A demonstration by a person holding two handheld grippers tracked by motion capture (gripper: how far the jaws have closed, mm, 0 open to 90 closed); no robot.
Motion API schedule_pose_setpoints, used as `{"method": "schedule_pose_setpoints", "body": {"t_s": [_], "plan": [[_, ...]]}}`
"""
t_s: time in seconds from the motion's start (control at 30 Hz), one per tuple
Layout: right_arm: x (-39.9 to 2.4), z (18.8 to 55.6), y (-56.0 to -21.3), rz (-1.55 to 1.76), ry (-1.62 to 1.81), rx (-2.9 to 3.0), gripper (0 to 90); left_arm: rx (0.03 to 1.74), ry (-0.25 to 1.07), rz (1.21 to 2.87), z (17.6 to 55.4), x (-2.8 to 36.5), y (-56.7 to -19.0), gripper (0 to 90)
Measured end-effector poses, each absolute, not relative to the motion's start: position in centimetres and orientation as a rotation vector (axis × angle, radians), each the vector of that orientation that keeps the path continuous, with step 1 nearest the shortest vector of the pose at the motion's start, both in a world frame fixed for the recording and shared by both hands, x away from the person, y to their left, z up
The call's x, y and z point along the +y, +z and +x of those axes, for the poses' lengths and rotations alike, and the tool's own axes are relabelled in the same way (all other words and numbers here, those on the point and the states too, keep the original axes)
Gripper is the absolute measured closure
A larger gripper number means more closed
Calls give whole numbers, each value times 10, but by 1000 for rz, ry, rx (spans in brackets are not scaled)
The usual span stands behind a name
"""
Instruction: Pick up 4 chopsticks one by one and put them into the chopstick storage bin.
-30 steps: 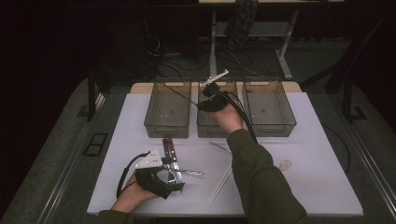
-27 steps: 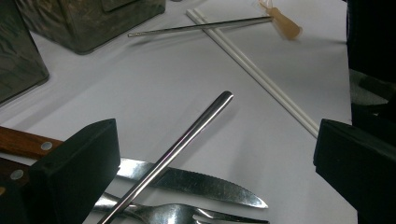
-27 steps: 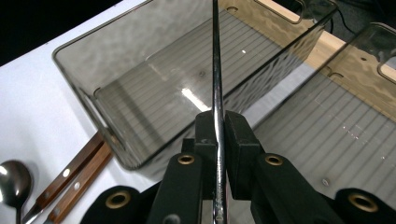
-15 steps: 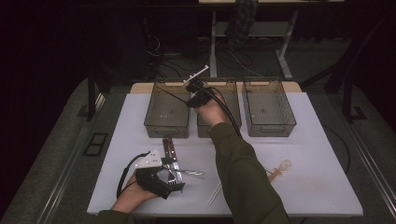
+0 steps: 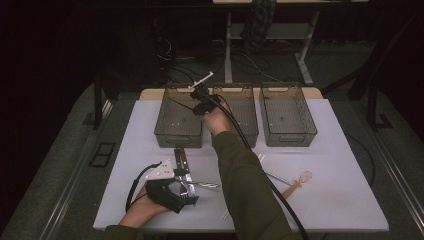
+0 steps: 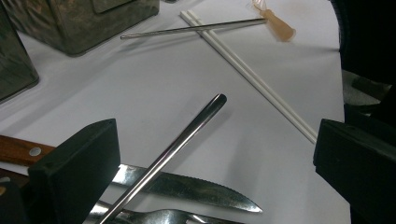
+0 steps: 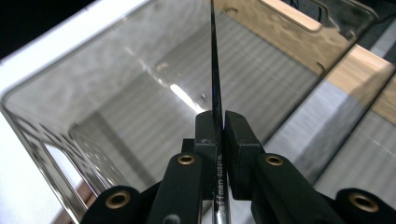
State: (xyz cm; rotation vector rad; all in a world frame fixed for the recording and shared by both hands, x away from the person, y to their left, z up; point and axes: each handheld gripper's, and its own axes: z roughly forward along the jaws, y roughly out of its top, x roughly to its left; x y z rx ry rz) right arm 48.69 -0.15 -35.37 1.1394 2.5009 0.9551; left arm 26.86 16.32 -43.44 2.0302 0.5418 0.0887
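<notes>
Black knife (image 7: 215, 79) in right gripper (image 7: 218, 130) jaws

Lab: dark room, cabled desks (image 5: 280, 30)

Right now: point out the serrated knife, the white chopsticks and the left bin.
serrated knife (image 6: 187, 186), left gripper view, middle of the toothed blade.
white chopsticks (image 6: 252, 77), left gripper view, mid-length of the pair lying on the table.
left bin (image 5: 178, 141), high view, near wall below the rim.
</notes>
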Motion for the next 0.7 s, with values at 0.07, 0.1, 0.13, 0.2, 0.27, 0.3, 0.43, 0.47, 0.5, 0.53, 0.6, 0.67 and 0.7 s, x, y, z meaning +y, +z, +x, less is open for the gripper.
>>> {"method": "schedule_pose_setpoints", "body": {"t_s": [0.07, 0.1, 0.13, 0.2, 0.27, 0.3, 0.43, 0.47, 0.5, 0.53, 0.6, 0.67, 0.7], "plan": [[2, 486, -353, 1114, 995, 2473, 739, 542, 88, 2030, 269, 164, -434, 0], [3, 485, -352, 1112, 1004, 2459, 700, 543, 89, 2029, 269, 164, -434, 0], [4, 484, -351, 1107, 1012, 2454, 685, 544, 90, 2028, 269, 164, -434, 0], [3, 483, -349, 1104, 1014, 2453, 640, 544, 91, 2028, 269, 164, -434, 0], [0, 482, -346, 1104, 1015, 2453, 616, 542, 91, 2029, 269, 164, -434, 0], [-1, 482, -345, 1107, 1019, 2452, 597, 542, 92, 2031, 269, 164, -434, 0], [-12, 480, -340, 1103, 1078, 2457, 551, 545, 94, 2030, 268, 164, -434, 0], [-15, 478, -339, 1104, 1091, 2453, 532, 545, 93, 2027, 268, 164, -434, 0], [-19, 477, -338, 1102, 1113, 2453, 518, 543, 95, 2027, 268, 164, -434, 0], [-22, 476, -337, 1103, 1129, 2457, 507, 544, 95, 2028, 268, 164, -434, 0], [-31, 472, -336, 1078, 1164, 2462, 488, 545, 98, 2031, 268, 164, -434, 0], [-39, 468, -337, 1066, 1209, 2468, 472, 550, 97, 2027, 267, 164, -434, 0], [-43, 466, -337, 1058, 1226, 2472, 467, 549, 97, 2029, 267, 165, -434, 0]]}}
